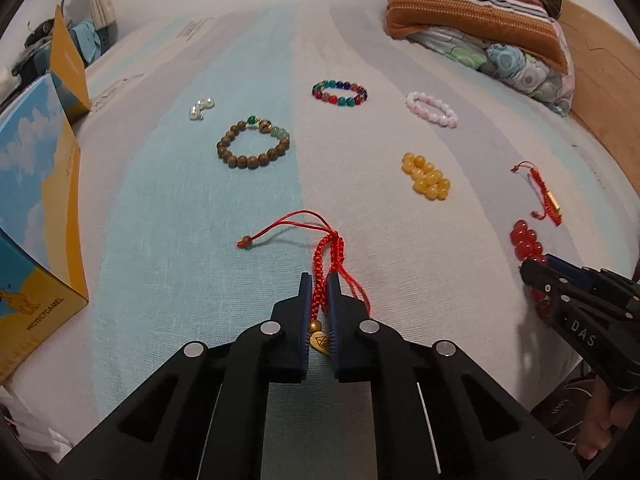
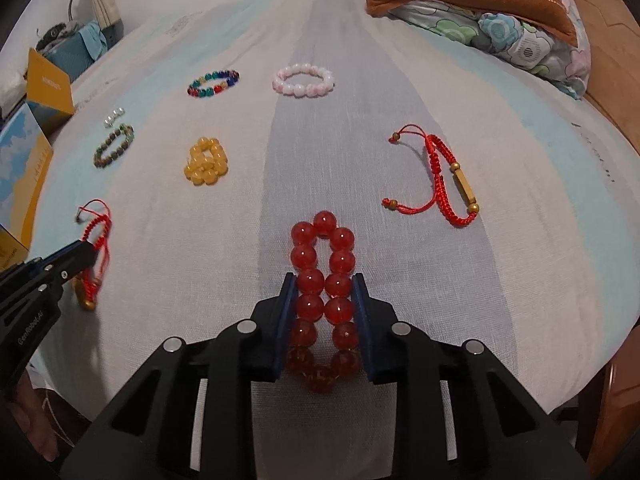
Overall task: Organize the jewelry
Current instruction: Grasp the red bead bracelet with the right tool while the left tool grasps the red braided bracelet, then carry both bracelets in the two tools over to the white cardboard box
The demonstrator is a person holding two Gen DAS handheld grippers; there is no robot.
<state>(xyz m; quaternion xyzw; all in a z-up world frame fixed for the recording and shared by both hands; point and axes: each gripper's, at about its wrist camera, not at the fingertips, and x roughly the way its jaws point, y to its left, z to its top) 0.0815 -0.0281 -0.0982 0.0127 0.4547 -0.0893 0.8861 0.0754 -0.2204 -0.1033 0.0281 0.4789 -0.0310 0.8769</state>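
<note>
My left gripper (image 1: 319, 280) is shut on a red braided cord bracelet (image 1: 326, 264) with a gold charm (image 1: 319, 341) between its pads. My right gripper (image 2: 324, 280) is shut on a red bead bracelet (image 2: 323, 280), squeezed into a long loop on the bed sheet. The right gripper also shows at the right of the left wrist view (image 1: 536, 268), over the red beads (image 1: 526, 240). The left gripper shows at the left of the right wrist view (image 2: 90, 254).
On the striped sheet (image 2: 400, 312) lie a brown bead bracelet (image 1: 252, 146), a multicolour one (image 1: 339, 93), a pink one (image 2: 303, 79), yellow beads (image 2: 206, 162), pearls (image 1: 201, 108) and a red cord bracelet with a gold tube (image 2: 448, 180). A blue-yellow box (image 1: 36, 208) stands left. Pillows (image 1: 476, 12) lie far right.
</note>
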